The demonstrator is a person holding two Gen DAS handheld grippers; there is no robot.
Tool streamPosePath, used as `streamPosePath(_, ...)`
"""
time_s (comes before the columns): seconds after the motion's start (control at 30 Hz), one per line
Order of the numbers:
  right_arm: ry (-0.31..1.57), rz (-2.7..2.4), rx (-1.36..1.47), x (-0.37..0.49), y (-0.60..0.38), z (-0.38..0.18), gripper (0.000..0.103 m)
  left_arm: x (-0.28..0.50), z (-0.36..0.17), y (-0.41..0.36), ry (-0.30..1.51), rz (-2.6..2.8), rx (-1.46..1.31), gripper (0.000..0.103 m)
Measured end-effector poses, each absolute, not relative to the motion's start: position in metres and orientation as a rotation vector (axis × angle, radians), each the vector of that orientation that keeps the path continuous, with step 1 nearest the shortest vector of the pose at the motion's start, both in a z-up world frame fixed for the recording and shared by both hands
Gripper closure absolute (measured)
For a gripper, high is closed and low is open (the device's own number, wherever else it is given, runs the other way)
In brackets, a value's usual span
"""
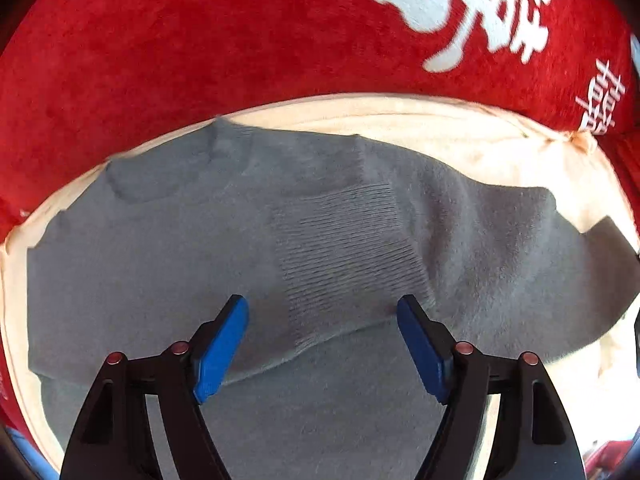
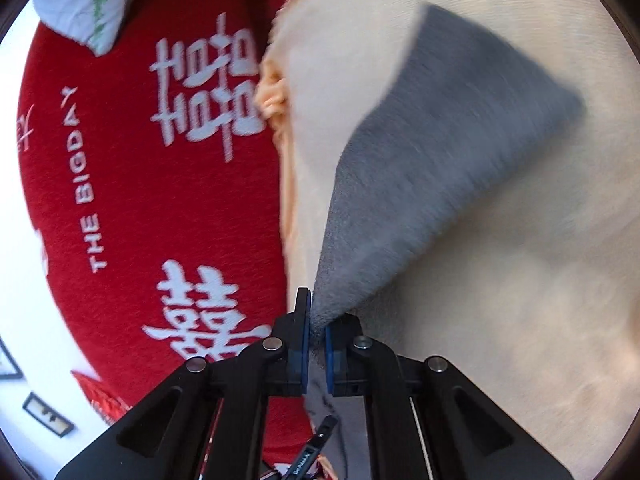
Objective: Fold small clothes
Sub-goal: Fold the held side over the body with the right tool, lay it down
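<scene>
Red blanket (image 1: 240, 32): a plush red cover with white characters and the words "THE BIGDAY" filled the 12 o'clock band of the left wrist view and the 9 o'clock half of the right wrist view.
Cream cloth (image 2: 540, 280): a pale cream fabric lay over the red blanket, with a rumpled edge where the two met; it carried the grey piece.
Grey sock (image 1: 180, 240): a soft, fuzzy grey knit with a ribbed band (image 1: 344, 248) across its middle. In the left wrist view it lay flat on the cream cloth, filling the centre, with its long axis from 9 o'clock to 3 o'clock and a narrower end tapering towards 3 o'clock.
Grey sock, lifted part (image 2: 440, 160): in the right wrist view one pinched end rose as a wedge, narrow at the tongs at 6 o'clock and widening towards 1 o'clock, blurred at its far edge.
Left tongs (image 1: 322, 312): wide open, blue pads (image 1: 222, 348) apart, pointing steeply down over the sock beside the ribbed band. Nothing was between them; whether the tips touched the knit could not be told.
Right tongs (image 2: 316, 332): closed, gripping the narrow tip of the grey sock between the blue pads.
White patterned item (image 2: 88, 4): it lay on the red blanket at 11 o'clock, too blurred to identify.
</scene>
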State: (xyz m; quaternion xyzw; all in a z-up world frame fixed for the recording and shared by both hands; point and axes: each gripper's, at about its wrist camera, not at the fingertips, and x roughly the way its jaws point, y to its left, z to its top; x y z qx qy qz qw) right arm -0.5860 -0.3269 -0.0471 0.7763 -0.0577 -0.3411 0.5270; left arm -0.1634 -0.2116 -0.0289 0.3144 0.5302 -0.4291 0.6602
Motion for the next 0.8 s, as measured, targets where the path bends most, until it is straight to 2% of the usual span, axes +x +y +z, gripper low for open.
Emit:
streamPosePath(0.23, -0.032, -0.608, 1.721, -0.499, -0.339, -0.002, 0.097, -0.111, -0.011, -0.151, 1.211, -0.922, 0.655, 0.025)
streamPosePath(0.5, 0.328, -0.341, 1.448, -0.32, -0.314, 0.041, 0.097, -0.045, 0.0, -0.081, 1.227, -0.816, 0.576, 0.025)
streamPosePath(0.63, 0.575, -0.253, 1.329, -0.227, -0.273, 0.028, 0.097, -0.015, 0.0, -0.046, 1.234, -0.757, 0.532, 0.025)
streamPosePath(0.8, 0.928, -0.325, 1.304, -0.162, -0.23, -0.036, 0.091, 0.011, -0.012, -0.012, 1.272, -0.695, 0.495, 0.025)
